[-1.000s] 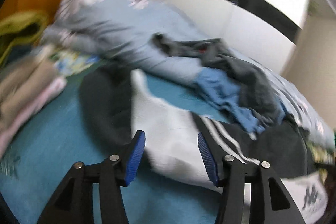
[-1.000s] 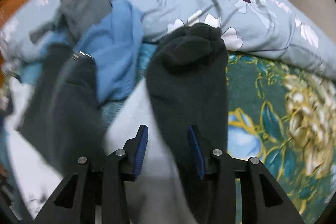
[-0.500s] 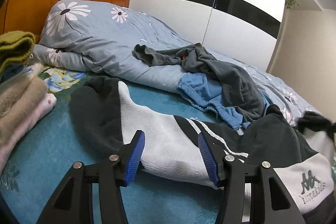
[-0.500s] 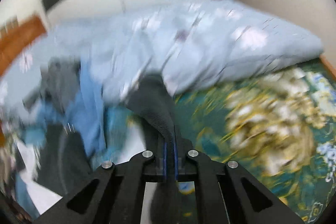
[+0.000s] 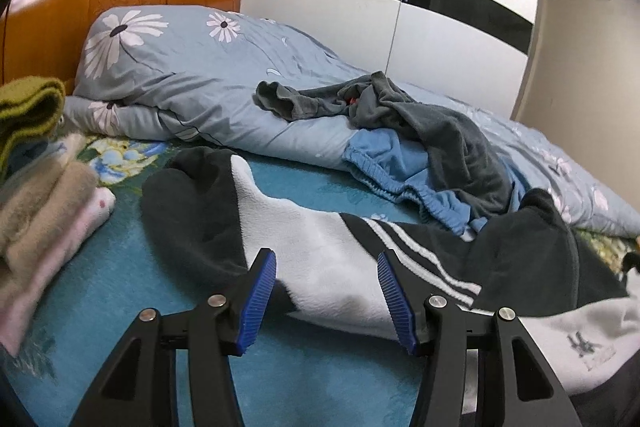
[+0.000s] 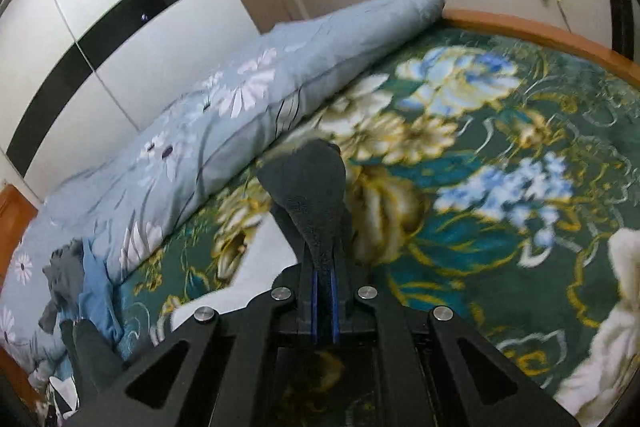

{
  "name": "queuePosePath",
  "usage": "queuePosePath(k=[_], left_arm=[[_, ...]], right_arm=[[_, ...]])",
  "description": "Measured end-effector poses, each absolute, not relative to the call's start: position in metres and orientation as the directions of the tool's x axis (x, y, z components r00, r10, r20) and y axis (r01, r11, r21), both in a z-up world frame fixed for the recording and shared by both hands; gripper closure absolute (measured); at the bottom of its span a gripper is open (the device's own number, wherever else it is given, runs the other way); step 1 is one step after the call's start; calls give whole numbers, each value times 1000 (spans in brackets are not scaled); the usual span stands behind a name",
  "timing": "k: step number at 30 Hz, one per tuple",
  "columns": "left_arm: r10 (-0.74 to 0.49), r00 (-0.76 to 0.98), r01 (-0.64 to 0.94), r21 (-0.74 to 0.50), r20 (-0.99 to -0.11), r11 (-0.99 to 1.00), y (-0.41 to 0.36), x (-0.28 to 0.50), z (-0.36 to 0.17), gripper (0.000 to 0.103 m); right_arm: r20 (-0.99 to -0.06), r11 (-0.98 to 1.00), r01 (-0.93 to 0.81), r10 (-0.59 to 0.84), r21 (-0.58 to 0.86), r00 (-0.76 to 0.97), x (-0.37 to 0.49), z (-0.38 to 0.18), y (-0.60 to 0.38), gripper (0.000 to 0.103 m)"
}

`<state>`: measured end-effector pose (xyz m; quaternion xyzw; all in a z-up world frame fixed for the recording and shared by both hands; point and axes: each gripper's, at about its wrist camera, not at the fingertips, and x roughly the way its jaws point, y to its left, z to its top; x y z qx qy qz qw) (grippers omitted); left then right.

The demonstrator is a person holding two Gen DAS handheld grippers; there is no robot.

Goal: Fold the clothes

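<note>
Left gripper [image 5: 326, 297], jaws wide, hovers low over the black-and-white fleece jacket [image 5: 320, 251] spread across the bed [image 5: 120, 291]. Right gripper [image 6: 324, 301], jaws pinched on the jacket's dark sleeve cuff [image 6: 312, 187], holds it raised above the bed; the left view alone shows the folded stack [image 5: 44, 195] at the bed's left edge.

Soft, even indoor light; strong fisheye bending with black corners, right wrist view slightly motion-blurred.
</note>
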<state>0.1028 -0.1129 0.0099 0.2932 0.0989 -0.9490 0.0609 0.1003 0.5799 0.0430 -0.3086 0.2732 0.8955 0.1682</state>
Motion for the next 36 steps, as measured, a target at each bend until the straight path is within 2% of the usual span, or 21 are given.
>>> queuePosePath(k=[2, 7, 11, 15, 20, 23, 24, 25, 27, 29, 31, 32, 36], left_arm=[[-64, -808, 161, -115, -586, -980, -114, 99, 10, 43], [-38, -790, 94, -60, -612, -994, -113, 79, 15, 43], [47, -757, -30, -37, -652, -999, -106, 41, 19, 41], [134, -696, -124, -66, -706, -990, -98, -3, 14, 41], [156, -616, -144, -84, -772, -986, -95, -46, -2, 41], [218, -572, -194, -128, -791, -973, -88, -62, -12, 40], [232, -552, -207, -138, -801, -969, -83, -67, -16, 40], [246, -533, -219, -149, -810, -964, -78, -73, -21, 40], [264, -501, -237, -162, -825, -958, -68, -80, -29, 40], [274, -473, -268, -160, -837, -950, -58, -84, -35, 39], [269, -449, -306, -136, -852, -942, -47, -83, -40, 30], [258, -442, -333, -110, -859, -937, -42, -82, -41, 26], [244, -420, -395, -65, -874, -916, -32, -77, -43, 24]], right_arm=[[-607, -788, -472, 162, 395, -778, 108, 56, 584, 99], [-689, -801, -512, 181, 311, -701, 105, 41, 594, 99], [-738, -793, -524, 146, 310, -659, 107, 27, 600, 98], [-762, -829, -502, 154, 246, -629, 107, 34, 590, 97], [-784, -869, -472, 185, 151, -593, 110, 52, 577, 94], [-755, -893, -447, 256, 55, -603, 112, 72, 558, 93], [-745, -910, -413, 250, 38, -618, 109, 79, 548, 89], [-751, -937, -346, 197, 44, -630, 100, 80, 534, 85], [-769, -980, -185, 60, 76, -636, 78, 79, 504, 60], [-794, -994, -50, -51, 102, -606, 53, 70, 476, 58], [-818, -994, 38, -109, 106, -565, 28, 56, 450, 58], [-829, -992, 66, -130, 112, -543, 16, 47, 443, 58], [-878, -986, 131, -153, 104, -453, -20, 13, 424, 57]])
